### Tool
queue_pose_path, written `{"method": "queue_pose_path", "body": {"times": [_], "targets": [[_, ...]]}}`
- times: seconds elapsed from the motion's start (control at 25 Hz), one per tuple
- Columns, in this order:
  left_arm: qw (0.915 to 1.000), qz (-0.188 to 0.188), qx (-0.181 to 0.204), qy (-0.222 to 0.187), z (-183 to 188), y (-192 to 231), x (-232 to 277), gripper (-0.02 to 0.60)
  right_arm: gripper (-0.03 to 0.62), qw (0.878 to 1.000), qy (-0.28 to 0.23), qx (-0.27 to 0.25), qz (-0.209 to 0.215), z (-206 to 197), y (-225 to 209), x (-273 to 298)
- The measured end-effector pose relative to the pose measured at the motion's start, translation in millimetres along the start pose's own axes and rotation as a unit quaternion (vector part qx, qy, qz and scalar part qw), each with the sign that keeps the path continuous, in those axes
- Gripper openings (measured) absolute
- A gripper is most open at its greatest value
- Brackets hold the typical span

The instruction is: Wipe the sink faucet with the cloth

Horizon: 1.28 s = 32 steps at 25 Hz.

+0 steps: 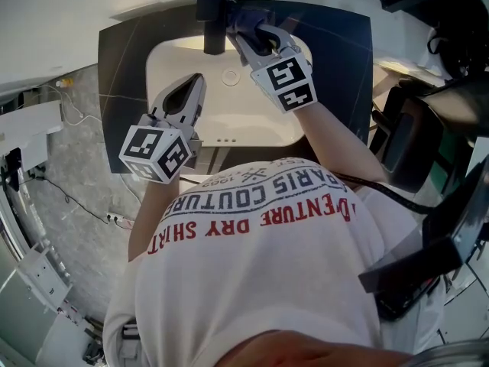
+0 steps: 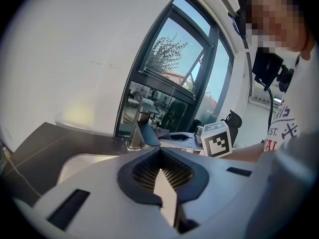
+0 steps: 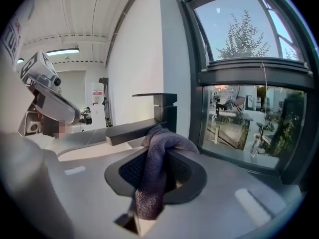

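Note:
A dark faucet [image 1: 213,17] stands at the back rim of the white sink [image 1: 170,58]. My right gripper [image 1: 250,35] is just right of the faucet, shut on a purple-grey cloth [image 1: 243,17] that reaches toward it. In the right gripper view the cloth [image 3: 152,183] hangs bunched out of the right gripper [image 3: 159,146], with the faucet's spout [image 3: 132,129] close behind it. My left gripper [image 1: 194,84] hovers over the basin's left part, shut and empty. In the left gripper view the left gripper [image 2: 160,151] points at the faucet [image 2: 142,128].
The sink sits in a dark countertop [image 1: 121,60]. A large window [image 3: 249,118] rises right behind the faucet, with a white wall [image 2: 79,59] beside it. Dark equipment [image 1: 412,136] stands to the right, and cables [image 1: 72,201] lie on the floor at left.

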<state>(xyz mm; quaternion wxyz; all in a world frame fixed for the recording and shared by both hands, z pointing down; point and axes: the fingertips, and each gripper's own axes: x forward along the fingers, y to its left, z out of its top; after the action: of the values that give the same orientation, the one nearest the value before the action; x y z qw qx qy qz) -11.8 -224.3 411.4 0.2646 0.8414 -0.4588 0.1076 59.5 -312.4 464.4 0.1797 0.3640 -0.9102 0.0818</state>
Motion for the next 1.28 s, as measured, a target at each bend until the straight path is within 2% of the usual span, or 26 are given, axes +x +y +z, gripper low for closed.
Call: {"method": "queue_pose_path", "body": {"times": [0.52,0.8,1.0,1.16,1.28], "targets": [[0.9998,0.01,-0.013,0.013,-1.9,20.2,3.8,0.001,0.069,1.0,0.019,-0.004,0.011,-1.4,-0.8,44.6],[0.9998,0.004,-0.015,0.015,-2.4,25.5,11.5,0.001,0.069,0.997,0.076,0.002,0.021,-32.5,8.4,65.9],[0.9998,0.004,-0.016,0.015,-1.5,28.2,12.0,0.002,0.069,0.994,0.104,0.012,0.033,-40.1,9.8,71.7],[0.9998,0.004,-0.015,0.012,0.7,27.6,9.4,0.0,0.069,0.994,0.103,0.012,0.032,-39.8,10.7,72.0],[0.9999,0.005,-0.014,0.008,2.6,23.8,5.0,0.0,0.069,0.996,0.075,0.012,0.038,-29.6,13.8,65.1]]}}
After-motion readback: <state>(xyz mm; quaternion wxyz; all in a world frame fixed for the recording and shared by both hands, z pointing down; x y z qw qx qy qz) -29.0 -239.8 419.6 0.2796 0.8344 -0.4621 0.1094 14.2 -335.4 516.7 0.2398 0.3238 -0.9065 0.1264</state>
